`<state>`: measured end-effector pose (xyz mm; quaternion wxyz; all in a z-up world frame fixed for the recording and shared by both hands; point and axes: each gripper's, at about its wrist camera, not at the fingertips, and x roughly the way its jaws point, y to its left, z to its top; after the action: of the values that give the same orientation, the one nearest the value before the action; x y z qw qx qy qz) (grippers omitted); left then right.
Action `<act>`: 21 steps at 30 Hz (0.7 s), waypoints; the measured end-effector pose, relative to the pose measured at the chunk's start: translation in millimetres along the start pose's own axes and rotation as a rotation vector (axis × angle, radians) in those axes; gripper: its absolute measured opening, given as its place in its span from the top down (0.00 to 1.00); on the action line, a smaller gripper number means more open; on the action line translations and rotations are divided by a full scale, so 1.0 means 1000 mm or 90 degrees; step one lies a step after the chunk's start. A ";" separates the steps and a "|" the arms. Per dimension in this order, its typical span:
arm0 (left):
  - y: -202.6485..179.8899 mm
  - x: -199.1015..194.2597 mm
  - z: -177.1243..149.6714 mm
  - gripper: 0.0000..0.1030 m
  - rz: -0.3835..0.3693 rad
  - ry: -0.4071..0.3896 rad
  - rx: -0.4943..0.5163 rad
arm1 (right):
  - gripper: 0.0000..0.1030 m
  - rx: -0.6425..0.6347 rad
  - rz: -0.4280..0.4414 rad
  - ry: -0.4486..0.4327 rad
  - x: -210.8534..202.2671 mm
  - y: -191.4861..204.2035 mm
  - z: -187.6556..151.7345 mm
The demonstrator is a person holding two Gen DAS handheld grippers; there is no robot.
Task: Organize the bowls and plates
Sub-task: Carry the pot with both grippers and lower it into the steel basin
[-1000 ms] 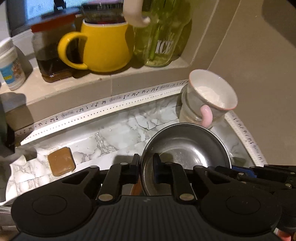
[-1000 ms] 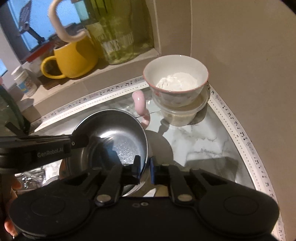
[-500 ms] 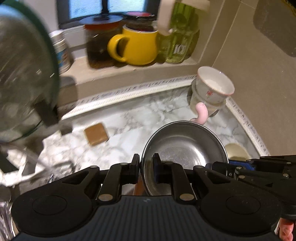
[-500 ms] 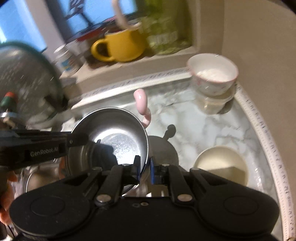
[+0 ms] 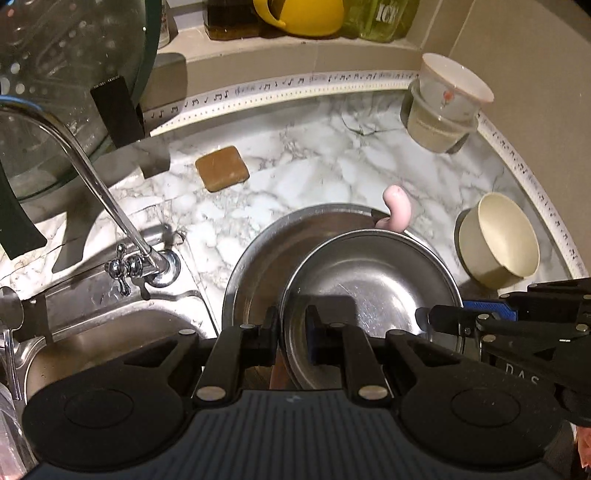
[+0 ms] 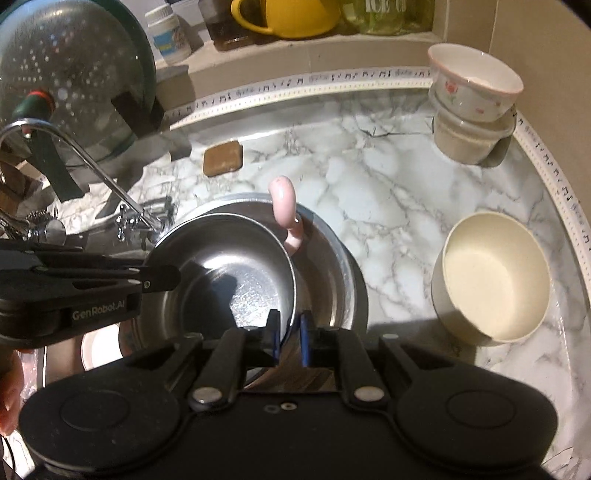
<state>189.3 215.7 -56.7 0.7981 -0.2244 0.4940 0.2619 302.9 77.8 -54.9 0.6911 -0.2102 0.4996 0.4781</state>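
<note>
I am gripping one steel bowl [image 5: 373,291] by its rim with both tools: my left gripper [image 5: 291,334] is clenched on its left edge, my right gripper [image 6: 289,332] clenched on its right edge. The bowl is hanging above a larger steel basin [image 5: 258,266] on the marble counter [image 5: 314,162], beside the sink [image 5: 103,332].

Left view only: the sink interior and the tap base [image 5: 162,266]. Right view only: a white jar [image 6: 169,35] on the ledge and a bit of my hand [image 6: 11,391] at the left edge. Both views: cream bowl [image 6: 491,280], floral bowl [image 6: 476,85] sitting in a plastic tub [image 6: 469,140], brown soap bar [image 5: 221,168], pink hook [image 6: 286,210] behind the held bowl.

I am pointing both grippers steeply down, fingers straddling the rim.
</note>
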 end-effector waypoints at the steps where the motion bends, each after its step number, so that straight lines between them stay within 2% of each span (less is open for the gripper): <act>1: 0.000 0.002 0.000 0.87 0.000 0.003 0.001 | 0.89 0.003 0.001 0.001 0.002 -0.001 -0.001; 12: 0.000 0.007 0.005 0.87 0.000 0.007 0.017 | 0.88 -0.002 0.001 0.009 0.006 0.000 0.003; 17: 0.007 0.014 0.004 0.87 -0.009 0.019 0.002 | 0.81 0.009 0.017 0.009 0.004 -0.003 0.006; 21: 0.009 0.013 0.003 0.87 -0.008 0.015 0.003 | 0.80 0.017 0.017 0.003 0.003 -0.005 0.006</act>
<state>190.3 227.1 -68.3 0.7945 -0.2285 0.5026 0.2529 310.3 81.6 -56.1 0.6861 -0.1951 0.5105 0.4802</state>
